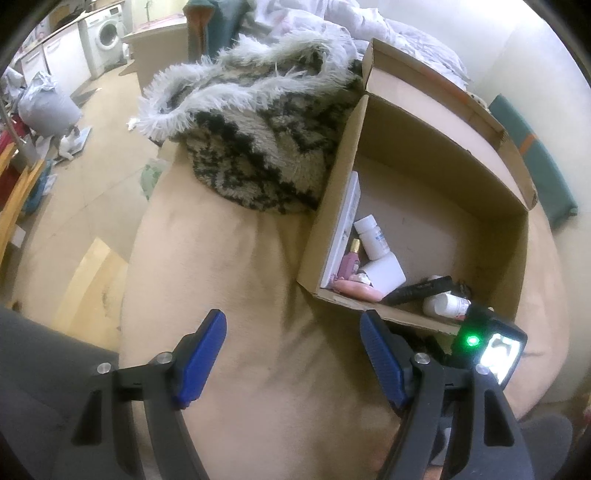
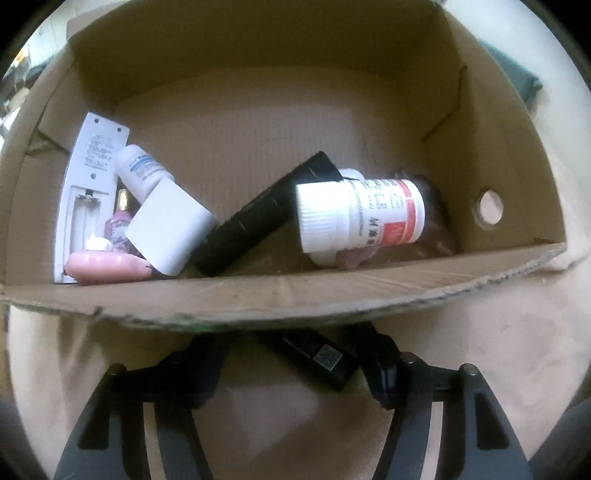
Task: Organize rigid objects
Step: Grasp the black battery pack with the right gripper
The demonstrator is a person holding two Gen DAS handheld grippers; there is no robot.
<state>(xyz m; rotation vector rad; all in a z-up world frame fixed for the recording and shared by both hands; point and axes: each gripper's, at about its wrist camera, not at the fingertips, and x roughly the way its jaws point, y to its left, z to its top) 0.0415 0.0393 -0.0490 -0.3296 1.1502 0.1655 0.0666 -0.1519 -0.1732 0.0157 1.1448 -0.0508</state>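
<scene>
An open cardboard box (image 1: 491, 236) sits on a beige cushion. It holds a white remote (image 2: 86, 184), two white pill bottles (image 2: 360, 214), a white block (image 2: 168, 230), a black tube (image 2: 258, 218), a pink perfume bottle (image 2: 118, 225) and a pink oblong (image 2: 107, 271). My left gripper (image 1: 293, 354) is open and empty over the cushion, left of the box's near corner. My right gripper (image 2: 291, 354) is open just before the box's near wall (image 2: 295, 299). A small dark object with a QR label (image 2: 317, 358) lies on the cushion between its fingers, partly under the wall.
A shaggy black-and-white rug (image 1: 258, 140) is heaped on the cushion behind the box's left side. The right gripper's camera unit with a green light (image 1: 487, 343) shows at the box's near corner. A cluttered floor (image 1: 74, 177) lies left, with a washing machine (image 1: 105, 35) far back.
</scene>
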